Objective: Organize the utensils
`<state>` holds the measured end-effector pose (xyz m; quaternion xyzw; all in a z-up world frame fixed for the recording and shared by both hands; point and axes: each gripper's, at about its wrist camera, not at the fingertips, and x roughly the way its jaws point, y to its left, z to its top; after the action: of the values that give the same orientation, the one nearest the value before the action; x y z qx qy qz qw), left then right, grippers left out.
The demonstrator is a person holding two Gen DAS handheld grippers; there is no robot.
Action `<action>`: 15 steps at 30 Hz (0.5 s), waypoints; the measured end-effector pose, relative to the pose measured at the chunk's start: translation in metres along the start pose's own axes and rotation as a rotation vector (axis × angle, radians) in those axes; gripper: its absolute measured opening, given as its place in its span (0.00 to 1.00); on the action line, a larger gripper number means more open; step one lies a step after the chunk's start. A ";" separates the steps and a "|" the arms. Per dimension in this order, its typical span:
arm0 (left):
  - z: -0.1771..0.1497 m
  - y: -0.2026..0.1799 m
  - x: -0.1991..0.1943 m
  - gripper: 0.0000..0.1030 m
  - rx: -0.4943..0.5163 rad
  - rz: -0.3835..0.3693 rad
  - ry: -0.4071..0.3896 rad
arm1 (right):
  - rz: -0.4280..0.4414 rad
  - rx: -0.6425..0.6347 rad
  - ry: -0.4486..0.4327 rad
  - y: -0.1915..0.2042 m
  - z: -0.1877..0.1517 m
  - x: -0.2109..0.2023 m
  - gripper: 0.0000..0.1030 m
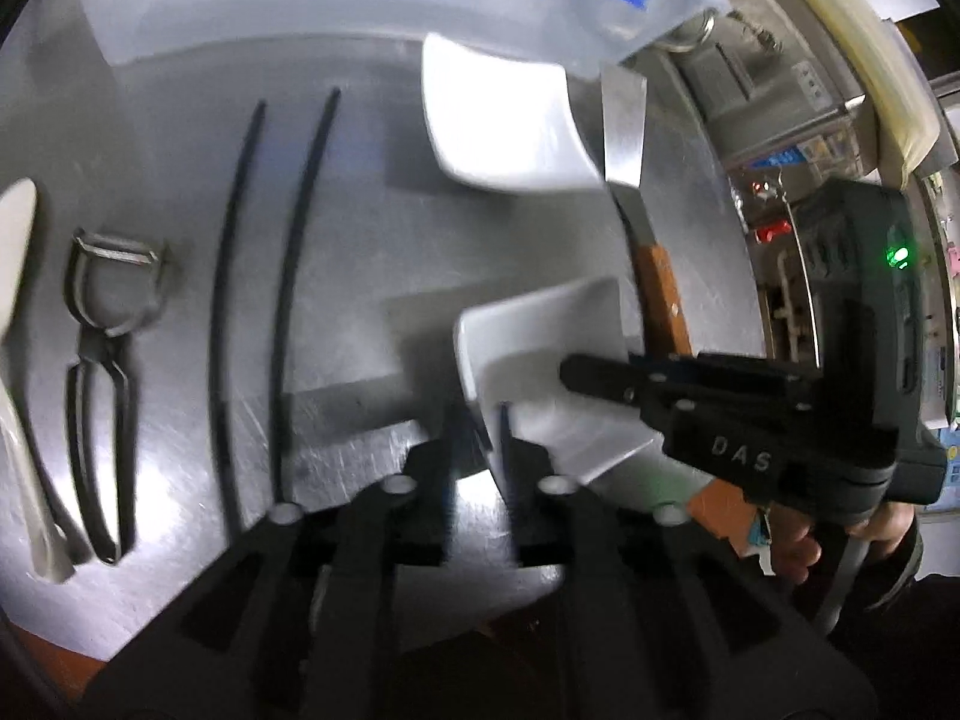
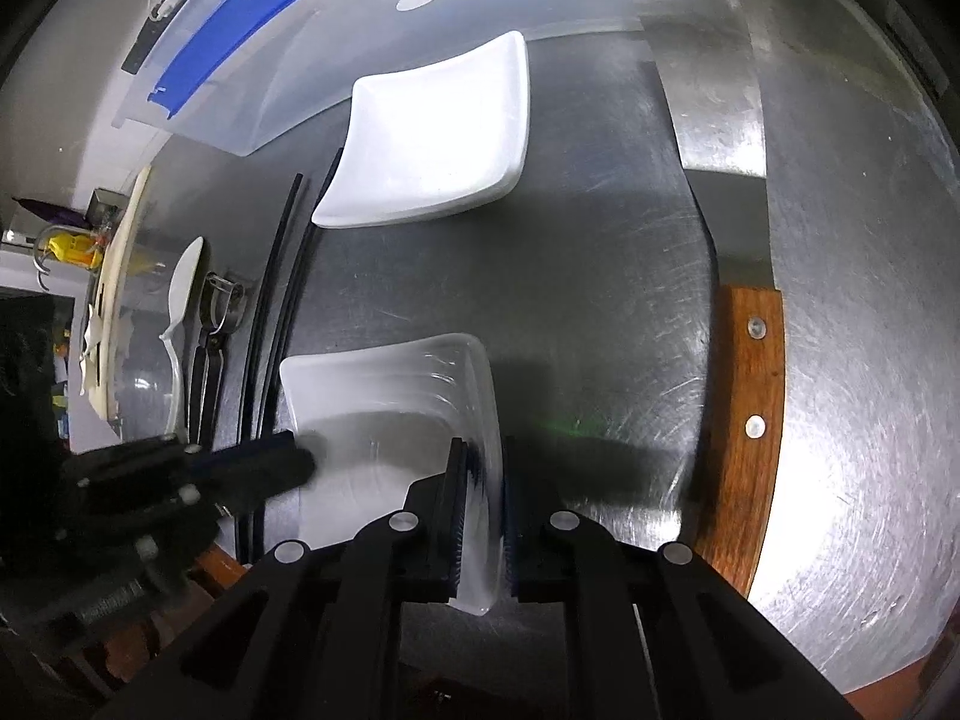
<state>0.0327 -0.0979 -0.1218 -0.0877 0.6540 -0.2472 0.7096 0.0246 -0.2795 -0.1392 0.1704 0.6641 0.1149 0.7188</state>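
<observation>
A white square dish (image 1: 540,360) lies near me on the steel table (image 1: 360,240). My left gripper (image 1: 489,438) is shut on its left rim. In the right wrist view my right gripper (image 2: 486,480) is shut on the right rim of the same dish (image 2: 384,408). Each gripper shows in the other's view: the right gripper (image 1: 594,381) over the dish's right side, the left gripper (image 2: 282,462) at its left edge. A second white dish (image 1: 498,114) (image 2: 432,132) sits farther back.
A wooden-handled spatula (image 1: 660,294) (image 2: 744,408) lies right of the dishes. Left of them lie black chopsticks (image 1: 288,276) (image 2: 282,312), a metal peeler (image 1: 102,360) and a white spoon (image 1: 15,300). A clear plastic bin (image 1: 300,0) (image 2: 360,48) stands behind. A hand (image 1: 798,540) holds the right gripper.
</observation>
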 end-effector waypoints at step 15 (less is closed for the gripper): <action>0.019 -0.017 -0.039 0.05 0.070 0.011 -0.158 | 0.050 -0.083 -0.101 0.025 0.005 -0.048 0.11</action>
<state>0.0463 -0.0986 -0.0773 -0.0787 0.5873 -0.2582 0.7630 0.0262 -0.2759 -0.0855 0.1625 0.6172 0.1518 0.7547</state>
